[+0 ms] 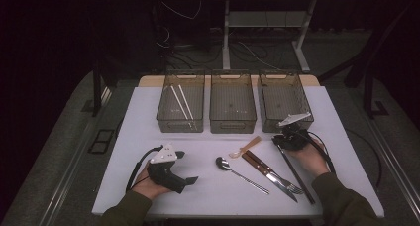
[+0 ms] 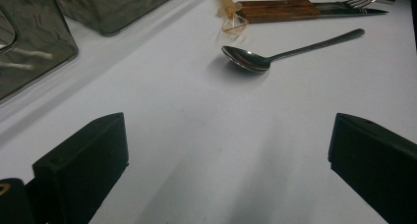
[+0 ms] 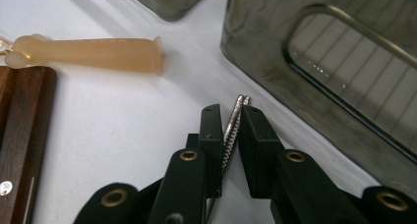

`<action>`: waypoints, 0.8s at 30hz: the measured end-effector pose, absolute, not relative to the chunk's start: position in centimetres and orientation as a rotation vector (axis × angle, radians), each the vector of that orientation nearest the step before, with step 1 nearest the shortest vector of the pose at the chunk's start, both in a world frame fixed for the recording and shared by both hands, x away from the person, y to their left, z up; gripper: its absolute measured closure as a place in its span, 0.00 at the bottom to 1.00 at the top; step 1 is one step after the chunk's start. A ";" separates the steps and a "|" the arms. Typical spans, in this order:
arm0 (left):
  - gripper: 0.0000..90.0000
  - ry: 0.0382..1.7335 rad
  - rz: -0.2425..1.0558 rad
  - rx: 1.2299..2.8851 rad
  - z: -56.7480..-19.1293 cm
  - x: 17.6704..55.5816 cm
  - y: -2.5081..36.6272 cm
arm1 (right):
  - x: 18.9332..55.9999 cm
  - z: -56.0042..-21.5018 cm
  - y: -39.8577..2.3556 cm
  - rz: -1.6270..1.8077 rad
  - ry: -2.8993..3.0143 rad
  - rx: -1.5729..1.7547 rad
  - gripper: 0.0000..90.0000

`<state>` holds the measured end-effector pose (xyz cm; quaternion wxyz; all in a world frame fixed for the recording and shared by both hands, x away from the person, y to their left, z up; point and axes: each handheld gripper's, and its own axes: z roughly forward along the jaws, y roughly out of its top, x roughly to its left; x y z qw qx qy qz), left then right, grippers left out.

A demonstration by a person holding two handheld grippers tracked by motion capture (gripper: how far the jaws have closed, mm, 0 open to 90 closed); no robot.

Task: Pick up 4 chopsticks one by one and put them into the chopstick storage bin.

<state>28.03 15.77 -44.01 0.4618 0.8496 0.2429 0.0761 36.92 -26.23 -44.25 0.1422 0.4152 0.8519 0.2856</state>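
High view: the right gripper (image 1: pixel 283 140), held at the near right of the white table (image 1: pixel 148 112), is closed on the far ends of a pair of dark metal chopsticks (image 1: pixel 296 174) that run back toward the near table edge. The left gripper (image 1: pixel 184 167) rests at the near left, jaws wide apart and empty. A spoon (image 1: pixel 240 174), knife (image 1: pixel 268 172) and fork (image 1: pixel 277 172) lie between them; three bins (image 1: pixel 233 109) stand in a far row.

Left gripper view: both jaws stand far apart over bare table, the spoon (image 2: pixel 275 54) lying beyond.

Right gripper view: the jaws pinch the ridged chopsticks (image 3: pixel 231 130) just beside the right bin (image 3: pixel 295 62); a beige plastic handle (image 3: pixel 93 52) lies to the left.
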 end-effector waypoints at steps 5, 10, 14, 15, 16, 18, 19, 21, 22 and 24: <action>0.00 0.597 0.188 2.092 -44.0 28.0 15.8 | 37.0 -44.3 -26.1 0.838 2.474 1.175 0.90; 0.00 0.597 0.189 2.093 -44.0 28.0 15.8 | 37.1 -44.3 -26.0 0.849 2.495 1.149 0.90; 0.00 0.598 0.188 2.093 -44.0 28.1 15.8 | 37.2 -44.3 -25.8 0.863 2.508 1.141 0.91; 0.00 0.599 0.188 2.092 -44.0 28.1 15.8 | 37.2 -44.3 -25.8 0.865 2.515 1.138 0.91; 0.00 0.598 0.188 2.092 -44.0 28.1 15.8 | 37.2 -44.3 -25.8 0.861 2.521 1.127 0.91; 0.00 0.598 0.189 2.093 -44.0 28.1 15.8 | 37.2 -44.2 -25.6 0.861 2.530 1.112 0.91; 0.00 0.598 0.189 2.093 -44.0 28.0 15.8 | 37.2 -44.2 -25.6 0.860 2.533 1.111 0.91; 0.00 0.599 0.188 2.091 -44.0 28.0 15.8 | 37.2 -44.2 -25.4 0.860 2.539 1.099 0.92; 0.00 0.599 0.188 2.091 -44.0 28.0 15.8 | 37.2 -44.2 -25.4 0.859 2.543 1.088 0.92; 0.00 0.599 0.188 2.092 -44.0 28.1 15.8 | 37.2 -44.2 -25.4 0.862 2.545 1.088 0.92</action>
